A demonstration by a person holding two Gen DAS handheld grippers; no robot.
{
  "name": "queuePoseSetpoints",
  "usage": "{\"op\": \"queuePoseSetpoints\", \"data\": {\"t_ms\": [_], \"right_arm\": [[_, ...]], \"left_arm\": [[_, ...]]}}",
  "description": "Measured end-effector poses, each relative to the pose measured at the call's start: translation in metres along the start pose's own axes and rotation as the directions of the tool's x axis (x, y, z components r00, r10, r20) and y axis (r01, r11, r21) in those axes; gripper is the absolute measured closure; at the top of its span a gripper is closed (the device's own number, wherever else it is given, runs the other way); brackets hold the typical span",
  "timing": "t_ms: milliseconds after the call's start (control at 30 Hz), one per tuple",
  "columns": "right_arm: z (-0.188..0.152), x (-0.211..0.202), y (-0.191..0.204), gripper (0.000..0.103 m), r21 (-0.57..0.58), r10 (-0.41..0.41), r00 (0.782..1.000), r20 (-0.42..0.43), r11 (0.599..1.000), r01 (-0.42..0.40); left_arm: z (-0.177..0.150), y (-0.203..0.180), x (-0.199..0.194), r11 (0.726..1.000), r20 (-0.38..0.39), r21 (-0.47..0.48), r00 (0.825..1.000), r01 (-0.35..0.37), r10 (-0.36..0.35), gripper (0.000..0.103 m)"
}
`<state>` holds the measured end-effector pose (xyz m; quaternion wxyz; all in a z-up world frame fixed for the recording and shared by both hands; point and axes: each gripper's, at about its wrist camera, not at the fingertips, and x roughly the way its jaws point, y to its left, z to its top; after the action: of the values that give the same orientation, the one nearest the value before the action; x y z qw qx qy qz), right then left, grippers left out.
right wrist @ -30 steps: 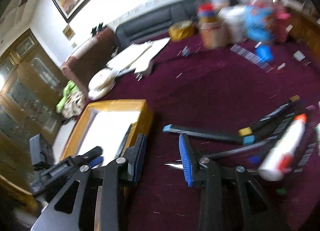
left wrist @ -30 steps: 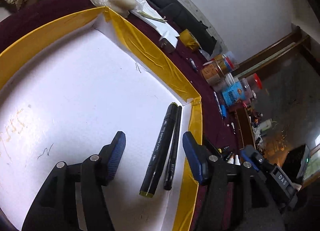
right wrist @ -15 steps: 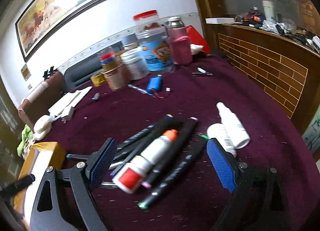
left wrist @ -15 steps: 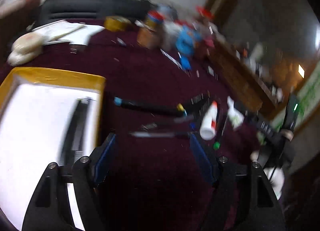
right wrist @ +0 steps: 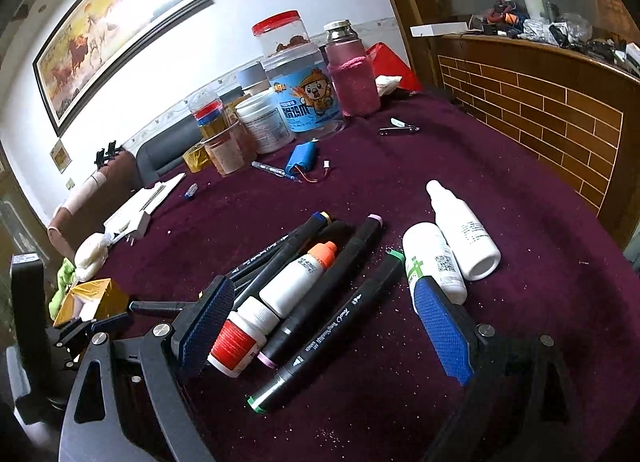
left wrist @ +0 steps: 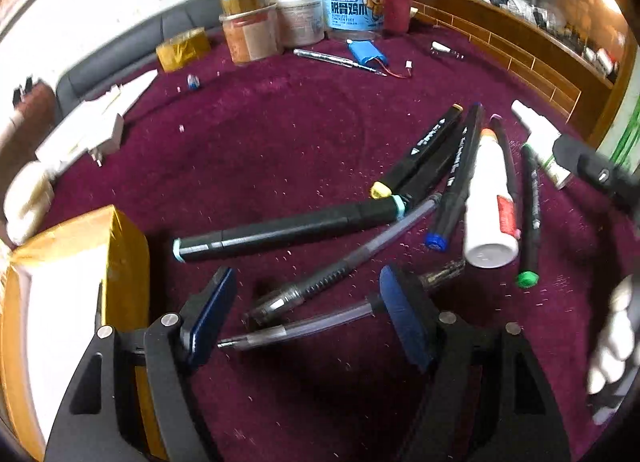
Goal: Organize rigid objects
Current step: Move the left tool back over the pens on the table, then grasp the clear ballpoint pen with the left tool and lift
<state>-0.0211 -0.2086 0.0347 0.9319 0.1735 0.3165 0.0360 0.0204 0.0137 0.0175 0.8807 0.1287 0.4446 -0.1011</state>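
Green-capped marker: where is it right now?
Right wrist view: the green-capped marker lies on the maroon tablecloth between the open right gripper's fingers, beside the pink-capped marker, left of the green-labelled white bottle.

The worktop (right wrist: 500, 182) wears matt, napped maroon cloth flecked with lint. The markers (right wrist: 332, 318) are smooth black plastic, the glue bottle (right wrist: 296, 282) glossy white plastic. Shiny yellow tape wraps the box (left wrist: 124, 262). The fingers (right wrist: 440, 326) carry rough-textured blue pads.
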Motion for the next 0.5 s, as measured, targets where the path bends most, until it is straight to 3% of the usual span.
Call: {"op": "queuePoseSetpoints", "data": {"t_ms": [67,167,300,367,400,500], "right_arm": [[-0.001,0.001,-0.001,0.015,0.007,0.003,1.000,-0.008,1.000,-0.003],[-0.002,0.004,-0.001,0.015,0.008,-0.002,1.000,-0.024,1.000,0.003],[-0.003,0.008,-0.005,0.015,0.019,-0.007,0.999,-0.047,1.000,0.008],[-0.005,0.011,-0.007,0.015,0.027,-0.008,0.998,-0.062,1.000,0.010],[-0.005,0.011,-0.007,0.015,0.030,-0.010,0.998,-0.068,0.999,0.012],[-0.006,0.012,-0.010,0.015,0.039,-0.013,0.997,-0.080,0.999,0.016]], "left_arm": [[-0.002,0.006,-0.003,0.999,0.000,-0.036,1.000,0.021,-0.021,0.037],[-0.008,0.015,-0.004,0.974,-0.048,-0.123,0.980,0.188,-0.195,0.044],[-0.026,-0.002,-0.017,0.975,-0.046,-0.059,0.975,0.214,-0.217,0.044],[-0.035,-0.016,-0.025,0.971,-0.049,-0.020,0.970,0.239,-0.240,0.050],[-0.038,-0.020,-0.029,0.967,-0.054,-0.011,0.965,0.256,-0.256,0.054],[-0.039,-0.027,-0.037,0.945,-0.069,-0.019,0.943,0.326,-0.326,0.055]]}}
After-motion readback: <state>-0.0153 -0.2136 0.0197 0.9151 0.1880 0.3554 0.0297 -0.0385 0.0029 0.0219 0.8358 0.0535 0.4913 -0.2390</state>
